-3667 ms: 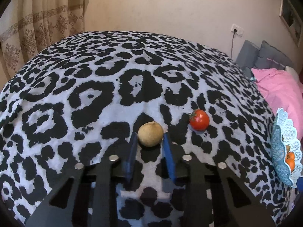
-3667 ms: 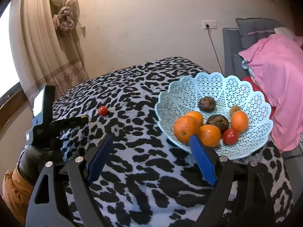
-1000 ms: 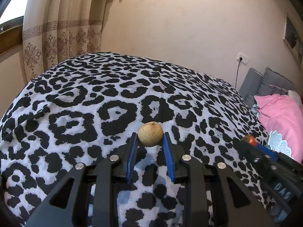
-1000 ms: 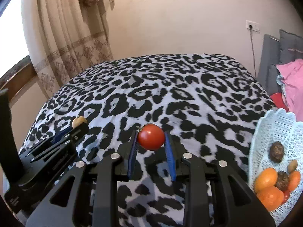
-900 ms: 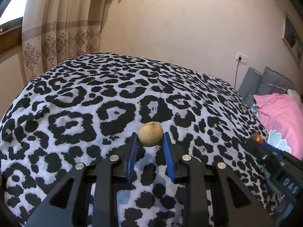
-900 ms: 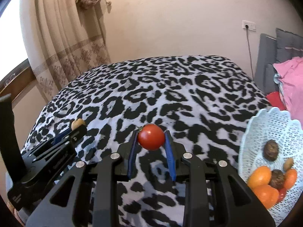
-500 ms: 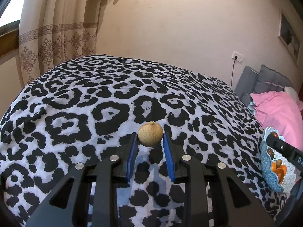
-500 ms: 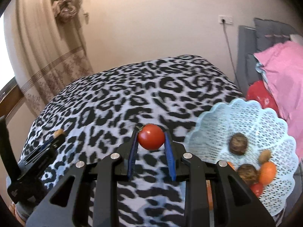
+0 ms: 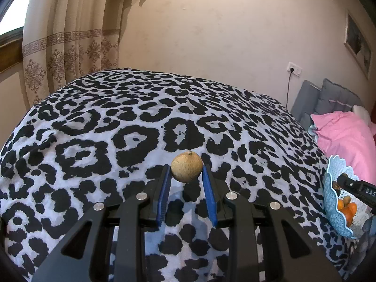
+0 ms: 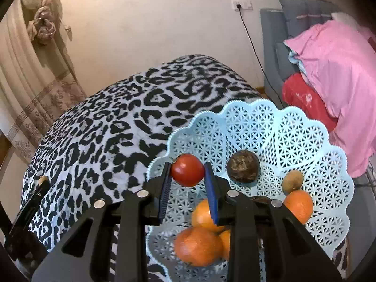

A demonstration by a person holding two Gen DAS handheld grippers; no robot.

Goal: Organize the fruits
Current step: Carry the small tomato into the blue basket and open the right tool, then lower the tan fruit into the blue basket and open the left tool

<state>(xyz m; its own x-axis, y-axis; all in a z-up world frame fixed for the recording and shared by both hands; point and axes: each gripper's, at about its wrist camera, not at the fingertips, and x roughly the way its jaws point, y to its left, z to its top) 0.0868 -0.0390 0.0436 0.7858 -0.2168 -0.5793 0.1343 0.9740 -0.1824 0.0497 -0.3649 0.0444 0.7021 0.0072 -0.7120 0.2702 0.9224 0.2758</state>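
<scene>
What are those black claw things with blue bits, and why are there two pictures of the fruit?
Each black claw is a grabbing tool that a person holds, one in each hand. A small camera sits on each tool and looks out along its two blue fingers, so you get one picture per hand. In the left picture, the left tool pinches a small tan fruit above the leopard-print cloth. In the right picture, the right tool pinches a red tomato over the rim of a pale blue basket. Inside the basket lie oranges, a dark brown fruit and another small tan fruit.
</scene>
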